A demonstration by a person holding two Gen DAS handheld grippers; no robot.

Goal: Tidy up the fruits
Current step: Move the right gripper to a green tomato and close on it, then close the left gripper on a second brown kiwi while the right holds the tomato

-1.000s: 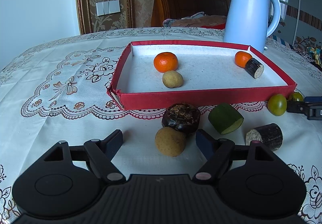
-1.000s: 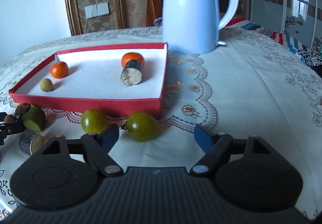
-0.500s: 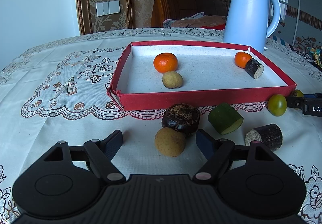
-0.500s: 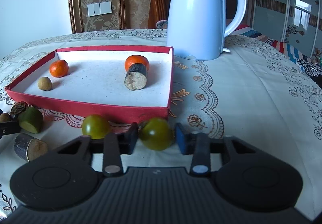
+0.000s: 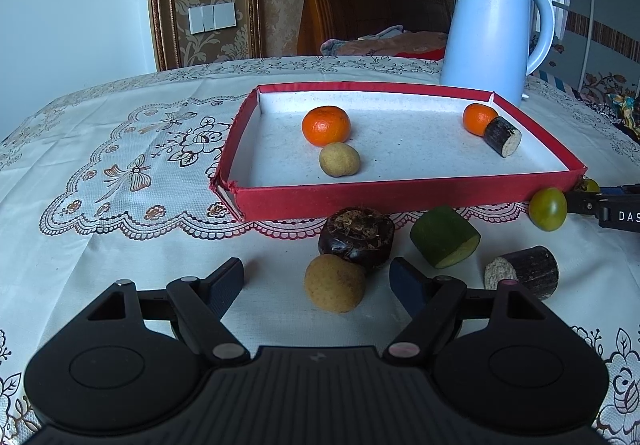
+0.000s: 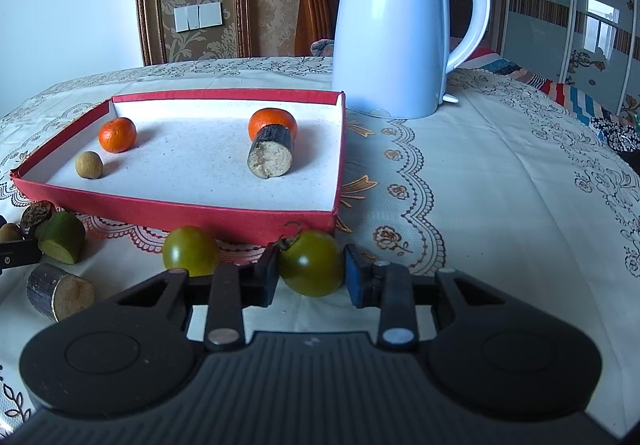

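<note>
My right gripper (image 6: 311,277) is shut on a green tomato (image 6: 314,264), held just above the cloth in front of the red tray (image 6: 240,223). A second green tomato (image 6: 190,251) lies to its left. The tray holds two oranges (image 6: 117,134) (image 6: 273,122), a longan (image 6: 89,164) and a dark cane piece (image 6: 271,157). My left gripper (image 5: 318,281) is open around a longan (image 5: 335,288) on the cloth. Behind it lie a water chestnut (image 5: 357,237), a green chunk (image 5: 445,236) and another cane piece (image 5: 524,272).
A light blue kettle (image 6: 394,29) stands behind the tray's right corner. The table carries a white embroidered cloth (image 5: 120,173). A wooden chair back (image 5: 360,1) and a wall lie beyond the table's far edge.
My right gripper moved forward and closed on the green tomato, then lifted it slightly. My left gripper stayed still and open around the longan.
</note>
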